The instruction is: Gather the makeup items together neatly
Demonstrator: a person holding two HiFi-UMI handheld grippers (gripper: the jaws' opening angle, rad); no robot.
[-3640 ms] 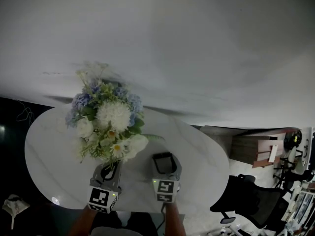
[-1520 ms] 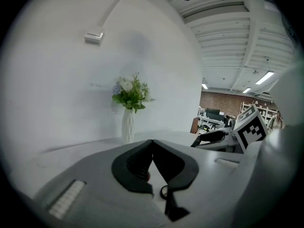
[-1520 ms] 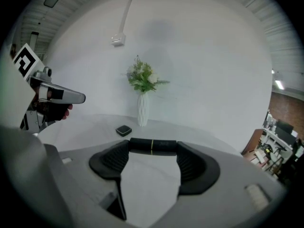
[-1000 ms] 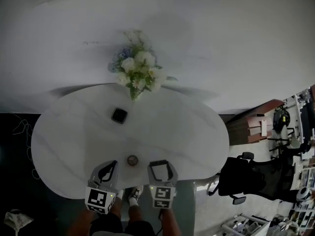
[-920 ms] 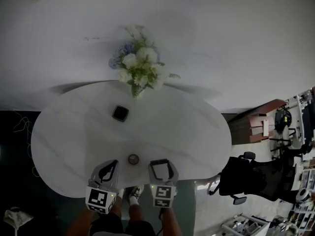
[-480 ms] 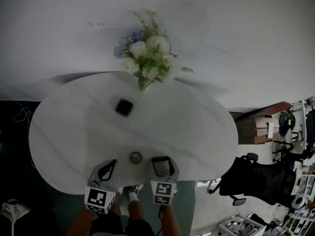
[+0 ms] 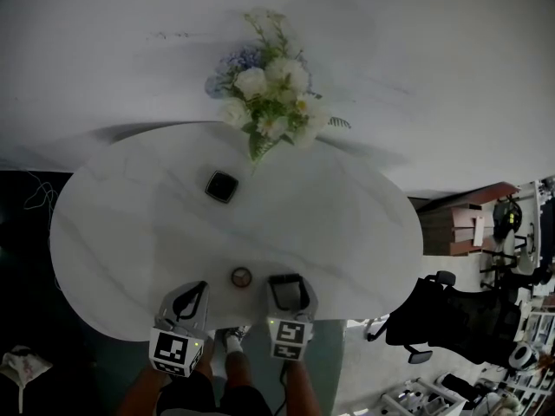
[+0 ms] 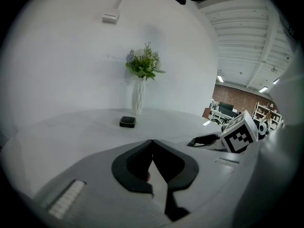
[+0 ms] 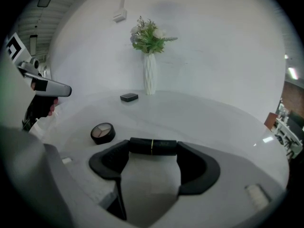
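On the table (image 7: 130, 232): best gathering spot seems to be the near edge, beside what already lies there.
Vase of flowers (image 7: 273, 111): far edge; leave it alone.
Right tongs (image 7: 289, 286): jaws wide, clamped on the lipstick's two ends.
Left tongs (image 8: 152, 144): jaws together, nothing between them.
Square case (image 7: 222, 185): near the vase, well apart; probably fetched afterwards.
Round compact (image 7: 241, 276): between both tongs, near the front edge.
Lipstick (image 9: 161, 146): held crosswise; lower it level, just beside the compact, and let go only once it rests, lest it roll.

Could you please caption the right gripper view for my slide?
Right gripper holds a black lipstick tube, round compact lying nearby.
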